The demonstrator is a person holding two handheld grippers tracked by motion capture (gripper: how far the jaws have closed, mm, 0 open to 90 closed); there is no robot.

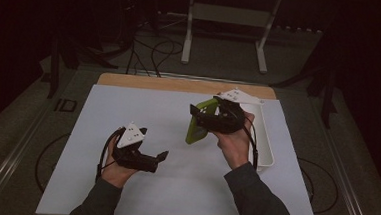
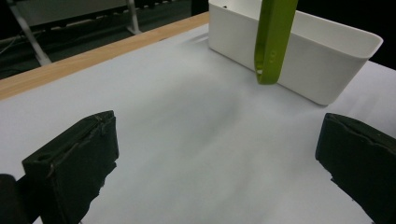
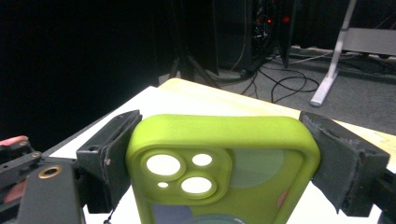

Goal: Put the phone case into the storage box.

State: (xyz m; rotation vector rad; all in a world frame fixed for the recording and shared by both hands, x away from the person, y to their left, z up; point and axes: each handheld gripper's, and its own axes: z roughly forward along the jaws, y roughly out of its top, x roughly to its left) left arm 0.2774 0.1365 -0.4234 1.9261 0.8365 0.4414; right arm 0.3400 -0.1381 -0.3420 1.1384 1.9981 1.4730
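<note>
One green phone case [image 3: 224, 163], clamped between the right gripper's [image 1: 205, 119] jaws, held above the white sheet [image 1: 176, 136] beside one white bin [image 2: 327, 60]. Left gripper [image 1: 158, 158]: jaws apart, empty.

A phone case [image 1: 198, 121] hangs left of the bin [image 1: 266, 142] on the table [image 1: 173, 196].

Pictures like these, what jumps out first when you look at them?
The bright green phone case stands out most: the right gripper holds it by its sides, lifted above the white table, and its camera holes show in the right gripper view. Just behind it sits a white bin at the table's right edge. The left gripper hangs open over the table, holding nothing.
</note>
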